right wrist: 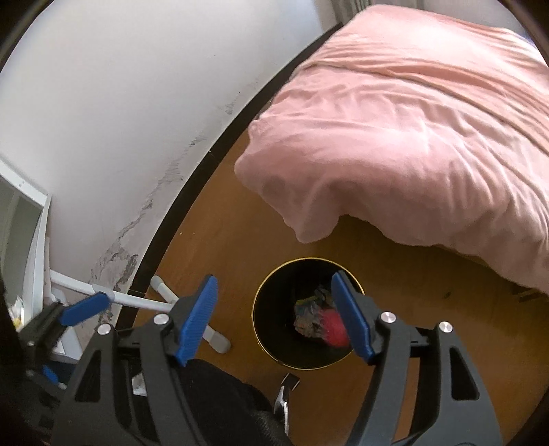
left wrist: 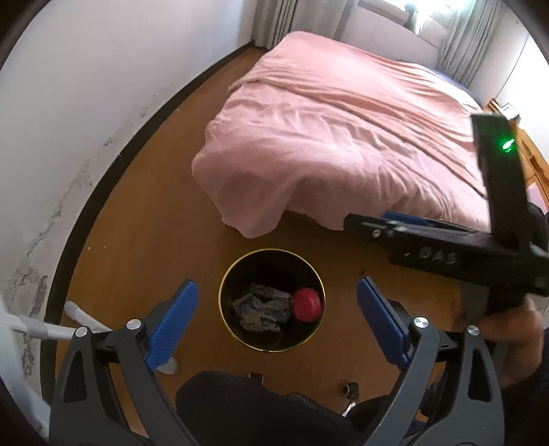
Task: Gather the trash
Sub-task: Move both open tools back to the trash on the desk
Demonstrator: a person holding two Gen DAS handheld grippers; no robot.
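On the wooden floor [left wrist: 144, 219] near the foot of the bed, in the left wrist view, a round black wastebasket [left wrist: 226, 322] with a gold rim is standing upright. Inside it are lying crumpled printed wrappers [left wrist: 262, 308] and, just beside them to the right, a red round object [left wrist: 307, 304] — what it is exactly cannot be told. The left gripper [left wrist: 277, 320] is hanging over the basket with its blue pads spread wide, one on each side of the opening, and nothing is sitting between them. At the right edge the right gripper [left wrist: 405, 219] is showing side-on, a green light glowing on its upright part, with a hand [left wrist: 507, 339] wrapping its handle. A pink bedspread [left wrist: 343, 137] is draping over the bed, and curtains [left wrist: 274, 20] are hanging at the far wall.

In the right wrist view the right gripper [right wrist: 274, 317] is pointing down at the same wastebasket [right wrist: 271, 329], its jaws parted and gripping nothing — the right pad is overlapping the basket's rim in the picture. The wrappers [right wrist: 310, 319] and the red object [right wrist: 331, 327], blurred here, are resting at the bottom. At the left edge part of the left gripper [right wrist: 84, 307] is showing. A white tubular frame [right wrist: 144, 302] is standing against the scuffed white wall [right wrist: 103, 120], and the pink bedspread [right wrist: 411, 137] is filling the upper right.
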